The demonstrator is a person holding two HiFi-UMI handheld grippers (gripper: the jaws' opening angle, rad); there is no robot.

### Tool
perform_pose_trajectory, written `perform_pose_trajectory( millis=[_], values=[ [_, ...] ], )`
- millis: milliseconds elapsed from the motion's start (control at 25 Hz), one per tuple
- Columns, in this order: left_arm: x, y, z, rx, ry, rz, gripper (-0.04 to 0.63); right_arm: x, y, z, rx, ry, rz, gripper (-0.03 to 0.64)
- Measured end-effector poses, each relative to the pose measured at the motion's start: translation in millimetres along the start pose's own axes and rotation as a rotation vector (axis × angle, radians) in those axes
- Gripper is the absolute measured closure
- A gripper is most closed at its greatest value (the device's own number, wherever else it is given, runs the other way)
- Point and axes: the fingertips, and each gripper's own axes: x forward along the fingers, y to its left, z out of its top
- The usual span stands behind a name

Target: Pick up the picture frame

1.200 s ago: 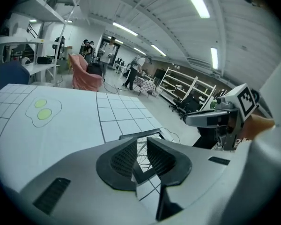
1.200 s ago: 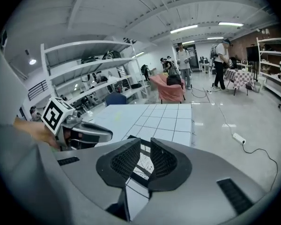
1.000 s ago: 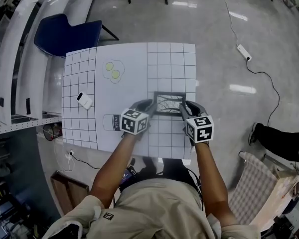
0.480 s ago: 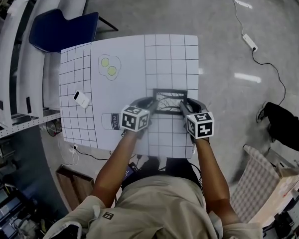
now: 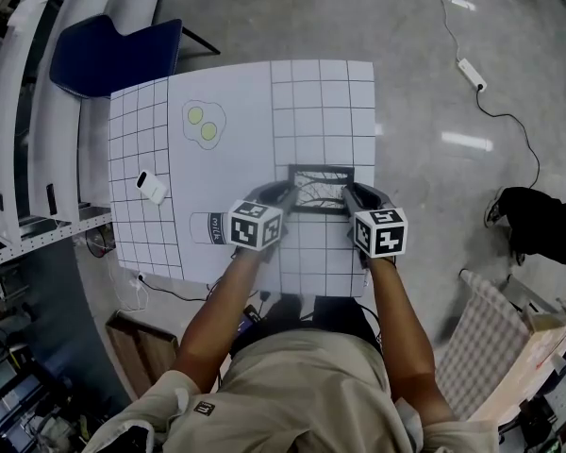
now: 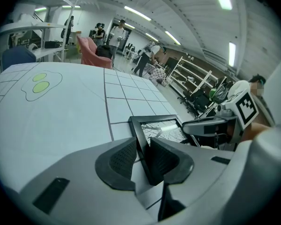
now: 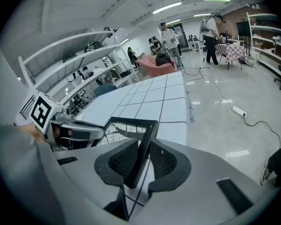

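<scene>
— Black pads [image 6: 119, 161] of the left gripper [image 5: 285, 192]: what sits between them?
— The left rail of the picture frame [image 5: 321, 189], pinched. The right gripper [image 5: 351, 194] is closing its jaws on the right rail, pads against it.
— And the frame itself?
— On the gridded white table [image 5: 236, 121], between both grippers, near the person's edge.

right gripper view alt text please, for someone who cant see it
The jaws of the right gripper are closing with the right edge of a black picture frame between them, on a white gridded table. The left gripper holds the opposite side.
</scene>
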Motion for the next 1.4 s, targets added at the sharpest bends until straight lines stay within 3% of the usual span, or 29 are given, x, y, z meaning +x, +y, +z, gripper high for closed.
perform_pose_trajectory(
  millis=[400,720,1040,1400],
  values=[
    [-2.7,-1.8,1.6,-0.006,-0.018,0.002,0.505,-3.2,0.7,2.0,0.013,-0.025,-0.030,0.537],
    [-21.4,-14.5,18.6,0.022,-0.078,-0.001,0.508,-23.5,8.4,18.2,-0.018,-0.093,-0.050,0.537],
    [-76.7,-22.5,54.7,0.057,-0.204,-0.012,0.509,-59.2,48.6,60.8,-0.098,-0.224,-0.061,0.537],
    [-193.6,-45.1,99.5,0.152,-0.423,-0.017,0.511,-132.6,134.7,117.6,-0.219,-0.435,-0.058,0.537]
  ],
)
